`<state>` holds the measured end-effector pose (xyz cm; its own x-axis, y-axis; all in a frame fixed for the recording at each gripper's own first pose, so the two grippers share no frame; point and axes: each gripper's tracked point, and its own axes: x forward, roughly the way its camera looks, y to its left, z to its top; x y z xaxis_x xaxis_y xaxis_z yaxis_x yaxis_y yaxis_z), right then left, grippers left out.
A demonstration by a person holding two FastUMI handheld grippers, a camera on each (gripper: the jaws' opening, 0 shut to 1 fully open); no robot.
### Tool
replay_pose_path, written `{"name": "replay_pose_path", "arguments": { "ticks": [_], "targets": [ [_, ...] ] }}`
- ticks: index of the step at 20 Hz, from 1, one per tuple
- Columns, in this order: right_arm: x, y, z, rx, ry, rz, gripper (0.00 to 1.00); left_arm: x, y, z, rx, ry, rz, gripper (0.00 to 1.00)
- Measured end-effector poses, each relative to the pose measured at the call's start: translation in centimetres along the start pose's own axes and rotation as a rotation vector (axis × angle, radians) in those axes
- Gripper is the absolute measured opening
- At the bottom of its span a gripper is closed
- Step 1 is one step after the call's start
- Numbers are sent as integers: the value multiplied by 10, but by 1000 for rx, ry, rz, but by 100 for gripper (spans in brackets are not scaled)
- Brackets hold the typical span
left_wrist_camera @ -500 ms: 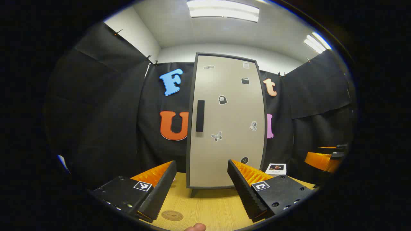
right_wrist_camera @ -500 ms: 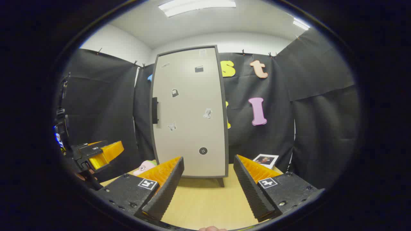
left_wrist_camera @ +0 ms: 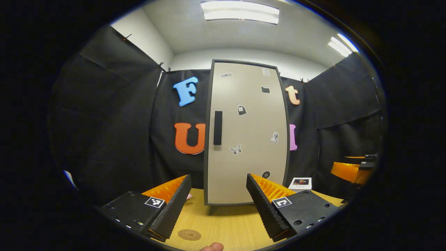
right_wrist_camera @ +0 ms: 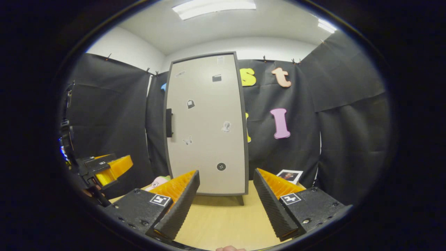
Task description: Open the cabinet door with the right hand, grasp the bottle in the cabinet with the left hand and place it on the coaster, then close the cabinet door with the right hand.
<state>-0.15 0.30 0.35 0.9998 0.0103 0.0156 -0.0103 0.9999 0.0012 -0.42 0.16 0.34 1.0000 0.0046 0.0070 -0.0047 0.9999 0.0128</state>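
Note:
A tall beige cabinet (left_wrist_camera: pixel 247 139) with a dark frame stands shut at the back of the wooden table (left_wrist_camera: pixel 226 223); its black handle (left_wrist_camera: pixel 217 127) is on the door's left side. In the right gripper view the same cabinet (right_wrist_camera: pixel 207 129) and its handle (right_wrist_camera: pixel 169 122) stand ahead and slightly left. A round brown coaster (left_wrist_camera: pixel 189 234) lies on the table near my left gripper (left_wrist_camera: pixel 217 205), which is open and holds nothing. My right gripper (right_wrist_camera: pixel 225 202) is open too, short of the cabinet. The bottle is hidden behind the door.
A small framed picture (left_wrist_camera: pixel 300 182) leans at the cabinet's right foot, also seen as a picture (right_wrist_camera: pixel 290 175) in the right gripper view. A pink object (right_wrist_camera: pixel 156 182) lies left of the cabinet. The other gripper (right_wrist_camera: pixel 104 169) hangs at the far left; black cloth walls close in all round.
Both views have shifted slightly: the cabinet sits a little lower in each frame, and more of the coaster shows. Both grippers stay open.

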Motion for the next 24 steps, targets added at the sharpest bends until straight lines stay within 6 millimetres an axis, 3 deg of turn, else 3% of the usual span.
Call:
{"name": "replay_pose_path", "arguments": {
  "ticks": [2,4,13,14,17,20,24],
  "targets": [
    [-1,3,-3,-3,8,5,99,-1,0,0,-1,3,-1,96],
    [0,3,-5,-6,15,7,95,-2,0,1,1,0,-4,96],
    [-1,13,-2,-11,4,34,95,-1,1,-2,2,4,-3,96],
    [-2,16,-1,-9,-1,42,99,-2,2,-3,3,7,-1,96],
    [0,20,2,-25,-3,57,95,-4,8,-1,12,-6,16,96],
    [8,33,5,-35,-7,89,99,-5,8,-8,19,5,20,96],
    [28,59,17,-16,-8,177,95,-10,7,-12,15,16,19,96]
  ]
}}
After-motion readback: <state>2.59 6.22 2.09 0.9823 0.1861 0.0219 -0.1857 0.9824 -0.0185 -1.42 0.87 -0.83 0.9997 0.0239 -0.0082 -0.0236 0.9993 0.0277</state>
